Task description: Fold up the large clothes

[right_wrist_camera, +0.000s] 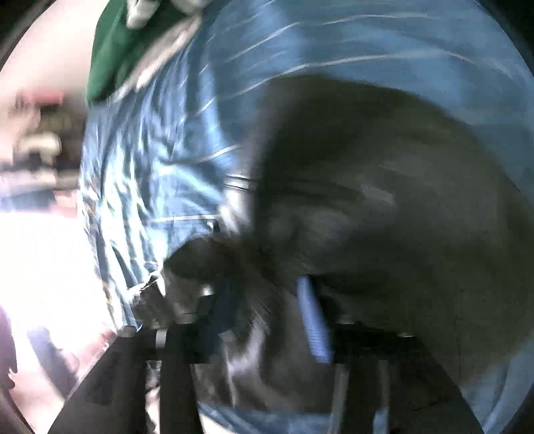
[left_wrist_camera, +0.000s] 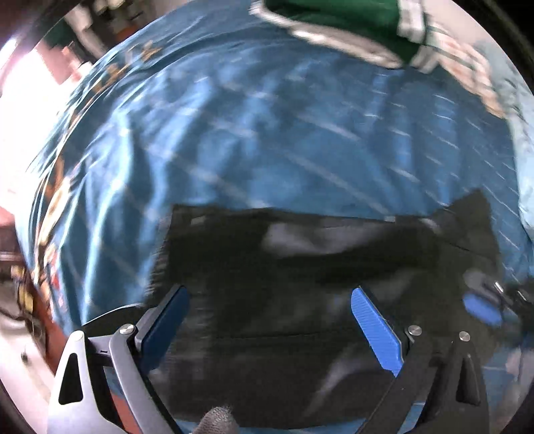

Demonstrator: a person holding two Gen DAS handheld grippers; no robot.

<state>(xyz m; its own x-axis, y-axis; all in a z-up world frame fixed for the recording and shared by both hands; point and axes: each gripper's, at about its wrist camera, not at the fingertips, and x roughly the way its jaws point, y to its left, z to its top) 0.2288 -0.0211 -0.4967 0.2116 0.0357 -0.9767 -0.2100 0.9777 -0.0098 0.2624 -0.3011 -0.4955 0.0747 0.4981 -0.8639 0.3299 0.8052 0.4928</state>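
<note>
A black garment (left_wrist_camera: 300, 260) lies flat on a blue sheet (left_wrist_camera: 233, 133). My left gripper (left_wrist_camera: 270, 293) hovers over the garment's near part with its blue fingers (left_wrist_camera: 373, 323) wide apart and nothing between them. The right gripper shows at the far right of this view (left_wrist_camera: 484, 303), at the garment's right edge. In the blurred right wrist view the black garment (right_wrist_camera: 383, 200) fills the right half, bunched near my right gripper (right_wrist_camera: 263, 300). Its fingers (right_wrist_camera: 313, 320) stand apart, and black cloth lies between them; whether they grip it I cannot tell.
A green garment with white trim (left_wrist_camera: 350, 23) lies at the far edge of the blue sheet, also seen in the right wrist view (right_wrist_camera: 110, 56). The sheet's left edge (left_wrist_camera: 66, 187) drops off to a bright floor and furniture.
</note>
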